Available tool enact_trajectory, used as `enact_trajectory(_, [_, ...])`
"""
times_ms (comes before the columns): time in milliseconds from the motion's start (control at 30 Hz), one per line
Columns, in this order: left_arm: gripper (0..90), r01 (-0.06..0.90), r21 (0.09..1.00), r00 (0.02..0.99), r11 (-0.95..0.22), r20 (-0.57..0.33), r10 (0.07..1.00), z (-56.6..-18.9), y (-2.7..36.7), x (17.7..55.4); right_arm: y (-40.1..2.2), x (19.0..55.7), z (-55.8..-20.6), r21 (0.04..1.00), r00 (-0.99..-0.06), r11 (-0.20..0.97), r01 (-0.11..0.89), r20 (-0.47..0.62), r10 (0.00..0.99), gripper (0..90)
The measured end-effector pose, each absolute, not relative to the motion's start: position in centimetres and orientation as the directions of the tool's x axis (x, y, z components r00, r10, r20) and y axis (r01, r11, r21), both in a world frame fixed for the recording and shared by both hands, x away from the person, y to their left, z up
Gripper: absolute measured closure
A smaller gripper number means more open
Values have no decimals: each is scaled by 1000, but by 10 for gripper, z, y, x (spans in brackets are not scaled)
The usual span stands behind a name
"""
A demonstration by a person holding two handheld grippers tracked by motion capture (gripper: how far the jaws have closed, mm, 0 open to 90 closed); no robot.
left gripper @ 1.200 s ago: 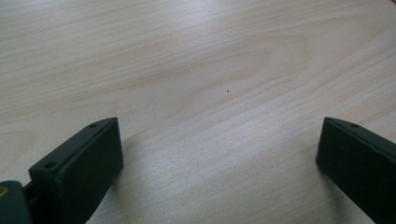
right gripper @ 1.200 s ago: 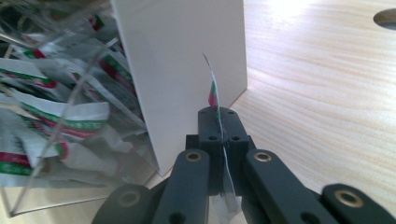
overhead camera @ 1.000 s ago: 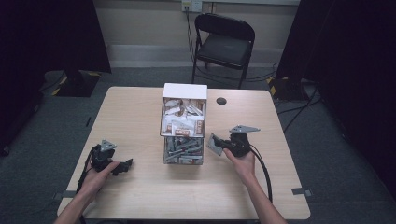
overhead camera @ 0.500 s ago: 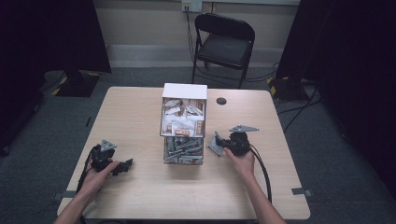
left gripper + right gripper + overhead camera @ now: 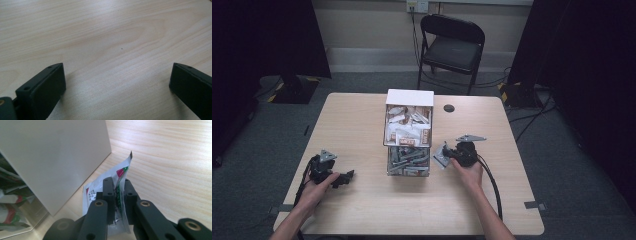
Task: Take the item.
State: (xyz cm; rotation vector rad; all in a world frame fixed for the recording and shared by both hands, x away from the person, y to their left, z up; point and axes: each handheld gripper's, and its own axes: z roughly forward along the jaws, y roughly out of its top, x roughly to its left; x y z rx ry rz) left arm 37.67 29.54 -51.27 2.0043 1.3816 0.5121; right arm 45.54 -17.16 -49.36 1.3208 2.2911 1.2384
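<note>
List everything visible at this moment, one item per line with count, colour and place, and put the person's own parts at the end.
table: one, light wood, centre of the high view.
box: one, white walls with a clear front, two tiers full of packets, middle of the table.
packet: one, white with red and green print, pinched in the right claw beside the box wall.
round disc: one, dark, on the table right of the box's far end.
folding chair: one, black, beyond the table.
wall socket: one, white, on the wall behind the chair.
left claw: one, black, jaws wide apart over bare table, near left.
right claw: one, black, its jaws have just been opening slightly, pads on the packet.
forearms: two, entering from the bottom edge.
</note>
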Motion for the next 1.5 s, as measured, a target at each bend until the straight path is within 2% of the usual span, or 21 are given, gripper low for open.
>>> enact_trajectory(800, [3,677,695,371,-241,-40,928,-513,295,377,-174,465,-504,746,-501,227,626,162,850,739])
enact_trajectory(933, [3,677,695,371,-240,-40,928,-513,295,377,-175,467,-504,744,-488,226,629,152,860,682])
enact_trajectory(1000, [3,677,695,371,-240,-40,928,-513,295,377,-175,467,-503,740,-473,227,633,138,870,620])
enact_trajectory(1167, [2,677,695,371,-241,-40,928,-513,295,377,-179,468,-503,740,-471,215,637,153,869,627])
enact_trajectory(1267, [3,677,695,371,-240,-41,928,-513,295,377,-179,468,-502,742,-467,206,638,160,870,598])
enact_trajectory(1500, [3,677,695,371,-240,-41,928,-513,295,377,-181,468,-499,753,-467,189,631,174,867,473])
